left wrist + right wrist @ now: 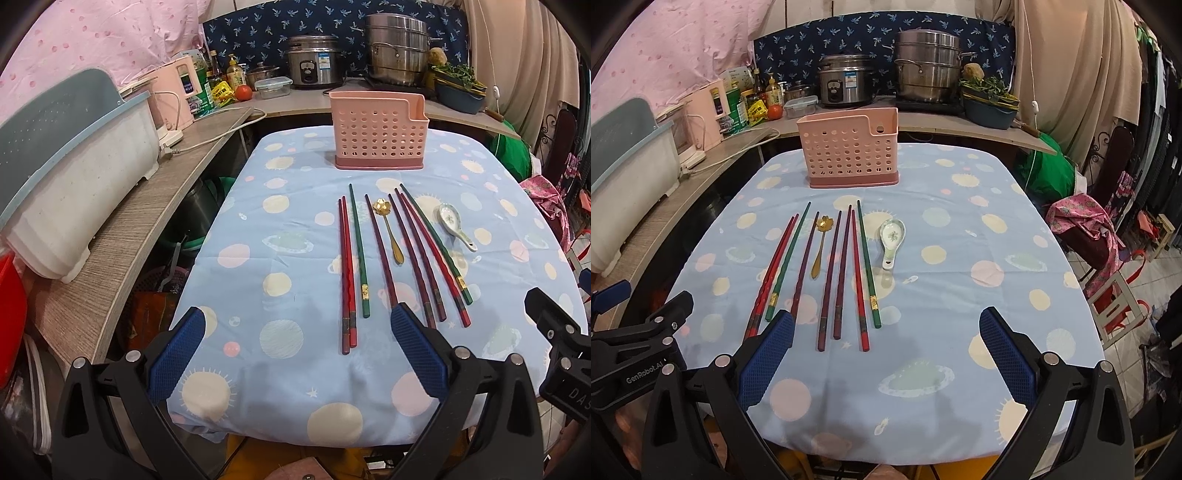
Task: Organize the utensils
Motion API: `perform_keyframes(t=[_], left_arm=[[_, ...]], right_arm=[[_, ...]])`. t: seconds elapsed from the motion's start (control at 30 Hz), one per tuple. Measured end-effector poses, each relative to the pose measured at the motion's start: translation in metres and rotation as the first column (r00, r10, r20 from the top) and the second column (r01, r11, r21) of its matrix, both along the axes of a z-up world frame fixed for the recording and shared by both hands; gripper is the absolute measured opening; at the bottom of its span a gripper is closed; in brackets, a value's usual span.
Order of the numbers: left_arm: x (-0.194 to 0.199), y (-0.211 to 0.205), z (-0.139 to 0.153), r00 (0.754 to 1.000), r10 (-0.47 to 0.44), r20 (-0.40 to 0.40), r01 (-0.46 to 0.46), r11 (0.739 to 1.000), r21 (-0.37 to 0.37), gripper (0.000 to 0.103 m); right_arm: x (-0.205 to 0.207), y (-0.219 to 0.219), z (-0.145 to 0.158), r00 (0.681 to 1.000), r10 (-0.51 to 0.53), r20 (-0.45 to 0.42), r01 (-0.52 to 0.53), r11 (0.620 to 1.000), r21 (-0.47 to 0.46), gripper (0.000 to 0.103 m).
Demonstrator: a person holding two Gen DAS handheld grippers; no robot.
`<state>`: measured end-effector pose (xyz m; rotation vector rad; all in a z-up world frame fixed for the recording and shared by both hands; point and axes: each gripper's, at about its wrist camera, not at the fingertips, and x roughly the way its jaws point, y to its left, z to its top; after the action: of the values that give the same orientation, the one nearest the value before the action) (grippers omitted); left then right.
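Utensils untouched mid-table; both sets of jaws spread, holding nothing.

Risk: chopsticks (373, 254) lying close together, so rolling or double pickup; ceramic spoon (892, 236) slippery; pink holder (378, 129) near far edge, tippable.

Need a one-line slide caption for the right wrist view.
Open right claw hovers before chopsticks, two spoons and empty pink holder.

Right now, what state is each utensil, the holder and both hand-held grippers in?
Pink holder: upright, looks empty.
Chopsticks: lying flat in a row on the tablecloth.
Gold spoon: flat among the chopsticks.
White spoon: flat, bowl up.
Left hand-held gripper: open, empty.
Right hand-held gripper: open, empty.
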<state>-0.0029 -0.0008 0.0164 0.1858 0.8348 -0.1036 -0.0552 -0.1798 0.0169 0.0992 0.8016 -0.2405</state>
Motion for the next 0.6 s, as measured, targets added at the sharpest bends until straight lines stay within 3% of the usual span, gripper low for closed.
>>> perform_keyframes(t=[0.6], left_arm=[[0.014,-0.011,-0.008,0.999,-0.018,-0.029,0.018,1.000,0.005,0.096]], right_arm=[[0.009,-0.017,-0.006,0.999,-0.023,-0.026,0.023,1.000,0.011,0.096]])
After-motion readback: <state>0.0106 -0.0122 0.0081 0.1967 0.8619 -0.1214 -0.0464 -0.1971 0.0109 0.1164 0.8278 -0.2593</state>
